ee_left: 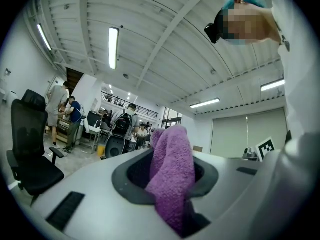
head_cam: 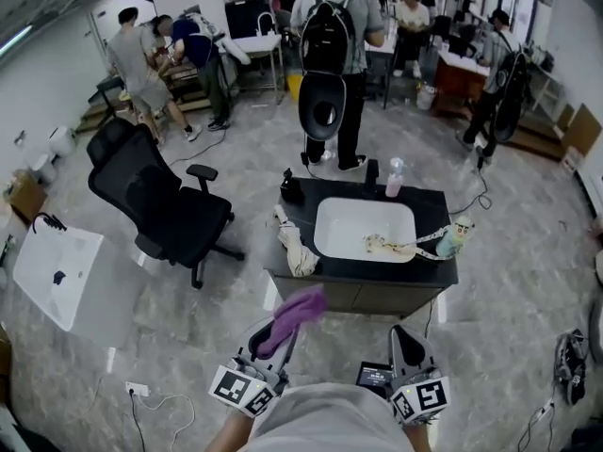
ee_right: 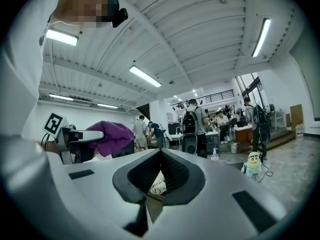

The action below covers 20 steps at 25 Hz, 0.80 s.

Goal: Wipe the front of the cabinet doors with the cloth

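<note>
A low cabinet with a black top and a white sink (head_cam: 366,229) stands ahead of me, its dark doors (head_cam: 363,296) facing me. My left gripper (head_cam: 275,335) is shut on a purple cloth (head_cam: 298,313), which bunches out past its tips, a short way in front of the doors. In the left gripper view the cloth (ee_left: 172,176) fills the gap between the jaws of the left gripper (ee_left: 170,181). My right gripper (head_cam: 407,343) is held beside it, shut and empty; in the right gripper view its jaws (ee_right: 159,181) meet, with the cloth (ee_right: 112,136) off to the left.
A white rag (head_cam: 294,243) hangs on the cabinet's left side. A pink bottle (head_cam: 394,177) and a small figure (head_cam: 454,237) stand on the top. A black office chair (head_cam: 165,205) is at left, a white panel (head_cam: 57,271) beyond it. A person with a backpack (head_cam: 330,45) stands behind the cabinet.
</note>
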### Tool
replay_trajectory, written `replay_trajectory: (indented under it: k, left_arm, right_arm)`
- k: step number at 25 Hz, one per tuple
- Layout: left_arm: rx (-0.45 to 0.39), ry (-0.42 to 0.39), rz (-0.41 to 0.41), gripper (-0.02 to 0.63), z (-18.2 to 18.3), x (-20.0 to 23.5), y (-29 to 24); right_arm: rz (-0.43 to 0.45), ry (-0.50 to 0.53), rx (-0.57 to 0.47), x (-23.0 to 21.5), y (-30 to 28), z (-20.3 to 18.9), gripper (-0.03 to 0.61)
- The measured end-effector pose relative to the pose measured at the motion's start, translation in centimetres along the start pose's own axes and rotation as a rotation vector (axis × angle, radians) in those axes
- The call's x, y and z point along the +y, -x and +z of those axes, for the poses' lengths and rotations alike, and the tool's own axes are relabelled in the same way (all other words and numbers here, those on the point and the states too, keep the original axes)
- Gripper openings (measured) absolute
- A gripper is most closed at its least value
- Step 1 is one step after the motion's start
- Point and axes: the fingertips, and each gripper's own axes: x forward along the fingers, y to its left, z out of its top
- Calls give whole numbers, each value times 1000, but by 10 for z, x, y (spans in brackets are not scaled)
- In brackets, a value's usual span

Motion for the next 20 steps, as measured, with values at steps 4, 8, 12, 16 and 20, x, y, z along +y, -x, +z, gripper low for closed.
replay_trajectory:
  k: [4,8,12,16,20]
  left_arm:
    - [27,6,2,103,-11,4,-4]
    - [6,-32,-11,104,-3,1,-14]
    - [2,-33,1,104,-4,4,-12]
    - [23,-22,5,104,-16,3,-4]
    - [46,4,16,104,-28,-3,13]
  right_arm:
    - [-3,-8,-3,-3,-6,-3,26]
    - [-51,-5,0,-15,-5,-2,26]
    - [-79,-34,9,-18,-4,-10,26]
    - [-65,-26,15,-13,-5,-11,26]
    - [-72,-25,46,-6,9,-16,26]
